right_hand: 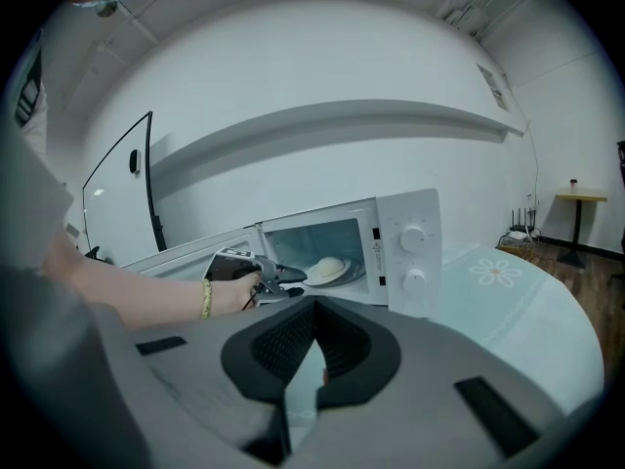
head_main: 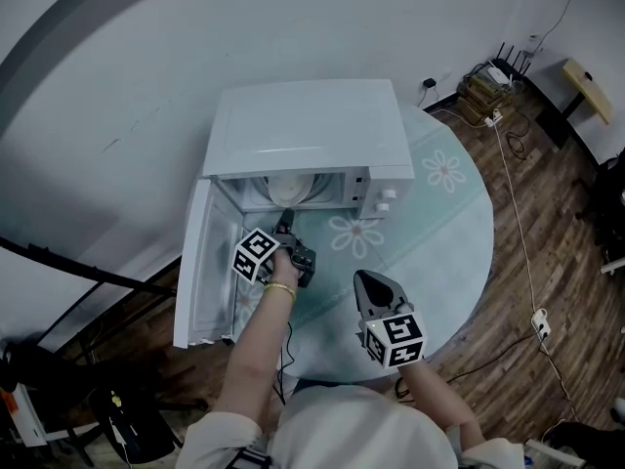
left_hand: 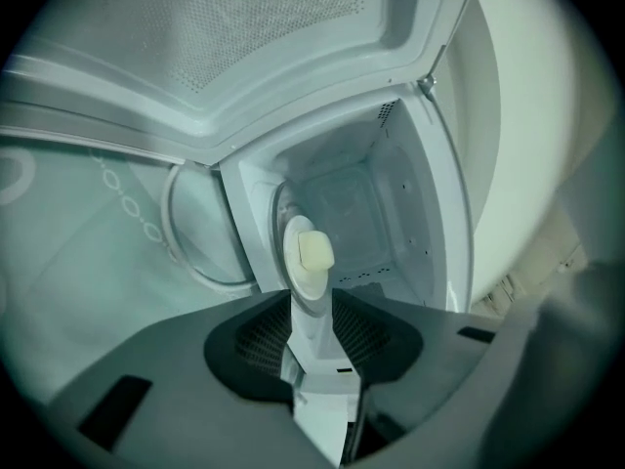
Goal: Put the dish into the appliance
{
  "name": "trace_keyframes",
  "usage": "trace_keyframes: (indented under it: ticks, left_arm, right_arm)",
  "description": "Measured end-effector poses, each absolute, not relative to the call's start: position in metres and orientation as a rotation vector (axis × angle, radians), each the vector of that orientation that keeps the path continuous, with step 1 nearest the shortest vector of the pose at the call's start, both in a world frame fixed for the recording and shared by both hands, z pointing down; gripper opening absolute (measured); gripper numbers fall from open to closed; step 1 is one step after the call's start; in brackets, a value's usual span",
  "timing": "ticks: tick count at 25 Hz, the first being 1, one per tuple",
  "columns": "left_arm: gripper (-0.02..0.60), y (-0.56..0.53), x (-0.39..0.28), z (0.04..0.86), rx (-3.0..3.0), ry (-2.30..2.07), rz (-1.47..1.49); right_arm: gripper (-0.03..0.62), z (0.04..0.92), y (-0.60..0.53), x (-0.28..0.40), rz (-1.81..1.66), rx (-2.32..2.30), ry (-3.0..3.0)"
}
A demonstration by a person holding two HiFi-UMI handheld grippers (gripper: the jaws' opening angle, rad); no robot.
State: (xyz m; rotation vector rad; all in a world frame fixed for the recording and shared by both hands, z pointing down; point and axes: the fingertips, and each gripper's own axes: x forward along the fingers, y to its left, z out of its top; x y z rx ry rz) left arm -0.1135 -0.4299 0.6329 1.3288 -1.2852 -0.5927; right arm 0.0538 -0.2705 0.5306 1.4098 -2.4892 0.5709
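A white dish point(head_main: 290, 190) with a cream lump on it lies inside the white microwave point(head_main: 303, 125), whose door point(head_main: 200, 272) hangs open to the left. In the right gripper view the dish point(right_hand: 327, 268) rests on the turntable. My left gripper point(head_main: 286, 221) is at the oven's mouth, jaws apart, tips just short of the dish point(left_hand: 301, 262) and not pressing on it. The right gripper view shows the left gripper point(right_hand: 291, 277) in front of the cavity. My right gripper point(head_main: 376, 283) hovers over the table's near side, shut and empty.
The microwave stands on a round table with a teal flowered cloth point(head_main: 444, 233). Its knobs point(right_hand: 414, 254) are on the right of the opening. A white wall is behind. Cables and a power strip point(head_main: 493, 115) lie on the wooden floor at right.
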Motion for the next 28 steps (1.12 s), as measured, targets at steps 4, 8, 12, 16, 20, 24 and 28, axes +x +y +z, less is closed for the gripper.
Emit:
trace_keyframes:
  ticks: [4, 8, 12, 16, 20, 24, 28]
  left_arm:
    - [0.090, -0.403, -0.103, 0.623, 1.355, -1.258, -0.583]
    - [0.031, -0.376, -0.096, 0.611, 1.406, -1.247, -0.557]
    - [0.015, -0.346, -0.088, 0.597, 1.485, -1.241, -0.519]
    - [0.014, -0.315, -0.078, 0.585, 1.542, -1.204, -0.484]
    - [0.014, -0.279, -0.070, 0.572, 1.612, -1.181, -0.400]
    - [0.014, -0.238, -0.056, 0.554, 1.734, -1.169, -0.279]
    - [0.013, -0.195, -0.042, 0.535, 1.867, -1.162, -0.167]
  right_arm:
    - [0.005, 0.527, -0.252, 0.056, 0.563, 1.426, -2.492]
    - [0.006, 0.524, -0.233, 0.059, 0.556, 1.442, -2.492]
    - [0.005, 0.521, -0.212, 0.063, 0.546, 1.460, -2.494]
    - [0.006, 0.519, -0.193, 0.067, 0.549, 1.480, -2.495]
    - [0.005, 0.520, -0.174, 0.071, 0.567, 1.500, -2.490]
    - [0.005, 0.519, -0.153, 0.076, 0.577, 1.506, -2.481]
    - [0.005, 0.516, -0.128, 0.082, 0.585, 1.510, -2.473]
